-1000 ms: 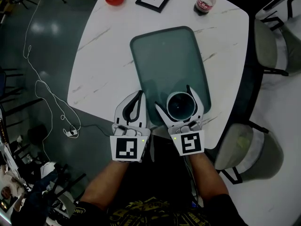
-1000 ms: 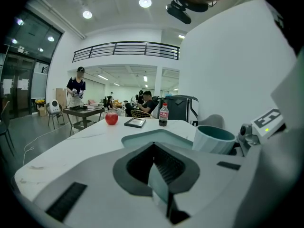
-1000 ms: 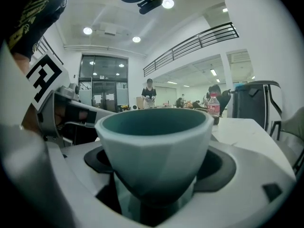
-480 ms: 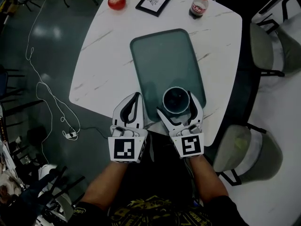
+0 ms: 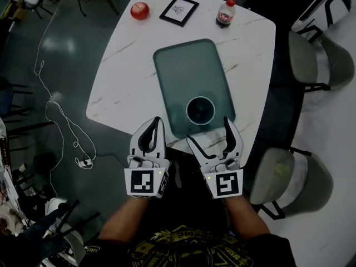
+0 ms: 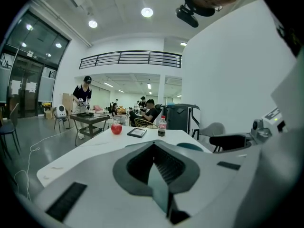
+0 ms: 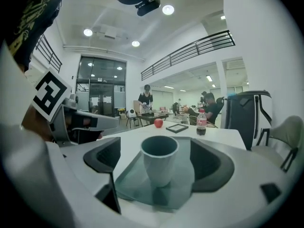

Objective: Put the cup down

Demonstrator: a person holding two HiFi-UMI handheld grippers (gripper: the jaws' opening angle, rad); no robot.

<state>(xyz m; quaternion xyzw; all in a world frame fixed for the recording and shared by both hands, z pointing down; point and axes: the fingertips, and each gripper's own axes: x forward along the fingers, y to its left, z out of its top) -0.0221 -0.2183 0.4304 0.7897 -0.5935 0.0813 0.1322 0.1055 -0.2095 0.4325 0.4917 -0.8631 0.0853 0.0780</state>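
A pale cup (image 5: 200, 110) stands upright on the near part of the dark green tray (image 5: 186, 65), which lies on the white marble table (image 5: 128, 77). My right gripper (image 5: 208, 132) is open just short of the cup, at the table's near edge, with its fingers apart from the cup's wall. In the right gripper view the cup (image 7: 159, 158) stands free on the tray (image 7: 183, 196), ahead of the spread jaws. My left gripper (image 5: 154, 124) is shut and holds nothing, left of the tray's near corner.
At the table's far side lie a red apple (image 5: 139, 10), a black picture frame (image 5: 179, 11) and a cola bottle (image 5: 225, 13). Grey chairs (image 5: 311, 54) (image 5: 289, 177) stand to the right. A white cable (image 5: 55, 110) runs over the floor at the left.
My right gripper has opened, let go of the cup and drawn back toward the person. The cup now stands alone on the tray. The left gripper has drawn back a little too.
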